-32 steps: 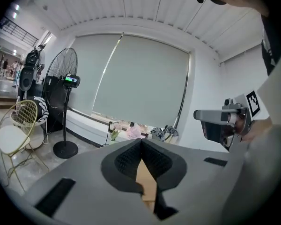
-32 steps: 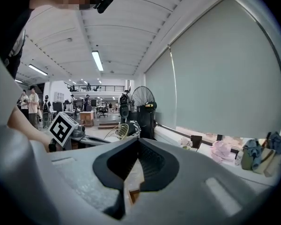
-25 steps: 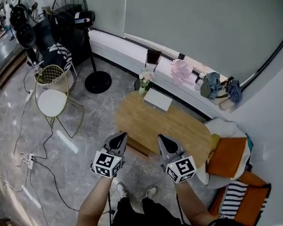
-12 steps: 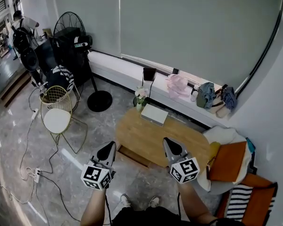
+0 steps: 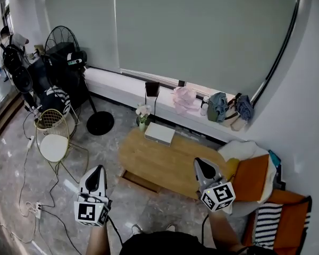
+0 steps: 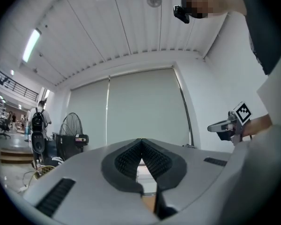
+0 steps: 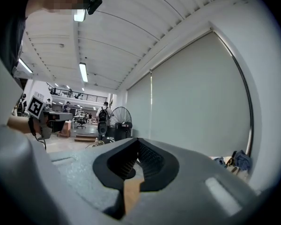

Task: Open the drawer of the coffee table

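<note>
Currently: left claw (image 5: 98, 170) and right claw (image 5: 200, 164) both pressed together, empty, off the one desk (image 5: 165, 166), which carries one white box (image 5: 159, 134).

**Room: grey marble, one wall of blinds**

Floor (image 5: 149, 206) polished grey marble, glossy. Far wall all pale roller blinds (image 5: 202, 36), drawn. Low white ledge (image 5: 111, 86) runs beneath, with clothes and bags (image 5: 218, 106) heaped towards its right end. Black standing fan (image 5: 61, 39) far left, gold wire chair (image 5: 53, 146) with a white seat near it. Cables (image 5: 25, 163) trail to a power strip (image 5: 37, 209). Orange cushion (image 5: 255, 177) and striped cushion (image 5: 268, 224) lower right. Ceiling (image 7: 131, 32) white, slatted, strip lights (image 7: 83, 71) on.
</note>
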`<act>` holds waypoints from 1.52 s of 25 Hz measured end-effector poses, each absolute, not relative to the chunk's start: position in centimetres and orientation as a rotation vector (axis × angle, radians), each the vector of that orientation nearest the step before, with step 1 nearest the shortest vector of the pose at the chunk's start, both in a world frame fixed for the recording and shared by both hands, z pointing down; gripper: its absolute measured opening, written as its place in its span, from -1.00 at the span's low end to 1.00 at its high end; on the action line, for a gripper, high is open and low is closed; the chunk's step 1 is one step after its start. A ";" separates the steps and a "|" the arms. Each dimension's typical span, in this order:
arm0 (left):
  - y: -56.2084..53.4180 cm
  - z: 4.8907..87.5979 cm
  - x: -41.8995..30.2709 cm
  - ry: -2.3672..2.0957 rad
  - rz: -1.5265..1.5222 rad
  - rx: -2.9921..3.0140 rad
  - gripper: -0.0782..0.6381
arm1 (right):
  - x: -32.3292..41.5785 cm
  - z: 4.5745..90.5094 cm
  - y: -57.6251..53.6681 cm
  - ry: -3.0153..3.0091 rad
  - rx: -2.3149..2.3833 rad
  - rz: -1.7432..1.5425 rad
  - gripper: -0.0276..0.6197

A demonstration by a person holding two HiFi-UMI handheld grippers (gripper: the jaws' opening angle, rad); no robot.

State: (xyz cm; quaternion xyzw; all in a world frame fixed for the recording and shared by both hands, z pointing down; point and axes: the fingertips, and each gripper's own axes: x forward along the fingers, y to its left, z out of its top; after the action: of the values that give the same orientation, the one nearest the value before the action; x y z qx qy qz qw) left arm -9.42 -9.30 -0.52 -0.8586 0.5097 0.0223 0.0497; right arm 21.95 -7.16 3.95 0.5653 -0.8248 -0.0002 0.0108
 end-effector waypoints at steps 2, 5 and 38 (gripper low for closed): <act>-8.7 -1.0 -10.1 1.568 0.091 -2.571 -0.76 | 23.3 3.5 -6.6 -2.568 1.813 -0.003 -0.90; -8.1 -1.8 -10.2 1.591 0.100 -2.544 -0.76 | 23.8 2.6 -5.9 -2.579 1.830 -0.047 -0.90; -7.3 -1.1 -9.4 1.470 0.100 -2.634 -0.76 | 17.7 2.6 -5.8 -2.631 1.731 -0.092 -0.90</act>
State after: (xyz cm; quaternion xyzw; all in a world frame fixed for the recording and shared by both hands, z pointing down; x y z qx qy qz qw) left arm -9.45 -7.31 -1.07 -0.8712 0.4860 0.0330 0.0617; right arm 17.67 -5.75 2.58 0.5493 -0.8351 -0.0293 -0.0046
